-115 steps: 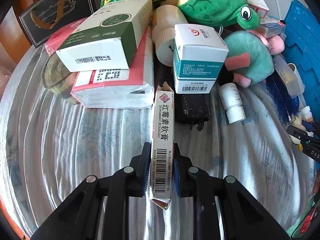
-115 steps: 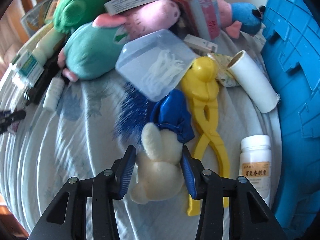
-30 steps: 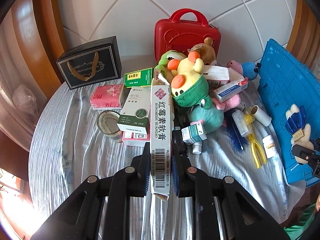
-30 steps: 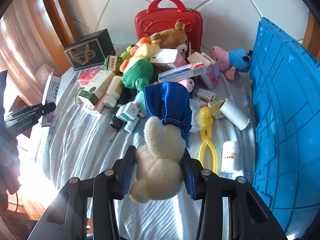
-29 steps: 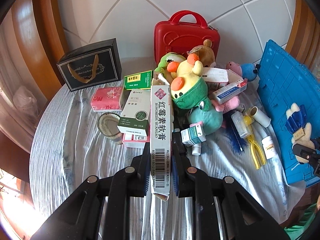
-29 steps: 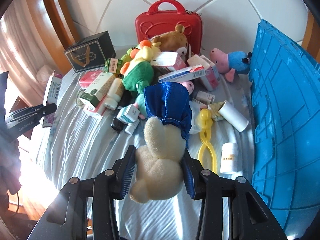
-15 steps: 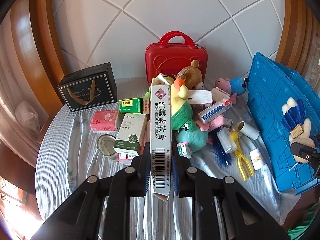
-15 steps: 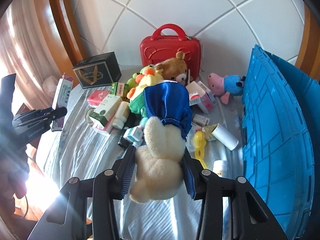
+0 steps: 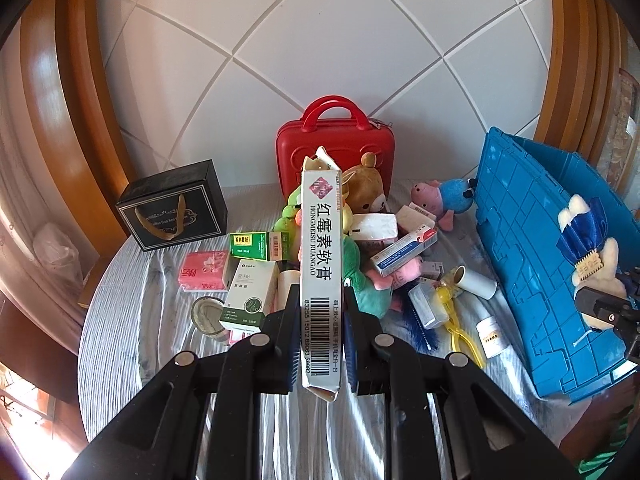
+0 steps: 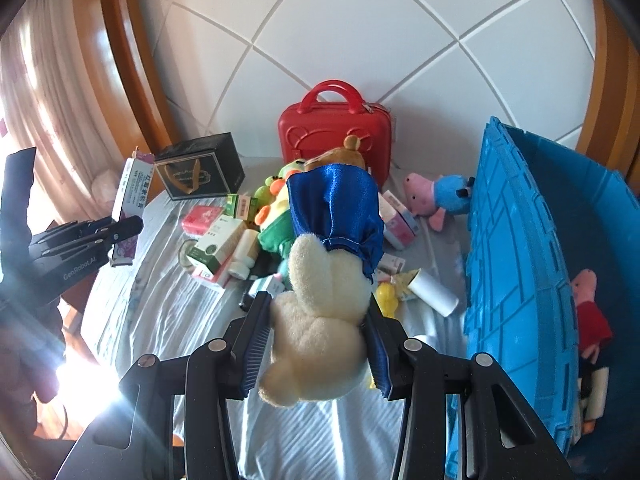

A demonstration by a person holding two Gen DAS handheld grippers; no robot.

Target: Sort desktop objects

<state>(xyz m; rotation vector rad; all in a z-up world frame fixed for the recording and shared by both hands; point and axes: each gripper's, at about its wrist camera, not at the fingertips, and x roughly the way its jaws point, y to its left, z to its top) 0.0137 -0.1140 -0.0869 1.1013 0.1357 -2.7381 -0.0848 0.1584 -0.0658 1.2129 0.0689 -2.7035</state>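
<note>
My left hand-held gripper (image 9: 322, 344) pinches ointment box (image 9: 321, 272) by barcode end, long axis forward, clear above counter (image 9: 132, 320) clutter; my right hand-held gripper (image 10: 316, 344) clamps plush bunny (image 10: 320, 320) by body; blue crate (image 10: 520, 264) just right, likely toy bin.

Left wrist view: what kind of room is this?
Probably a home room, not a lab: a cloth-covered round table against a white tiled wall, wooden trim, and a clutter of plush toys and medicine boxes.
</note>
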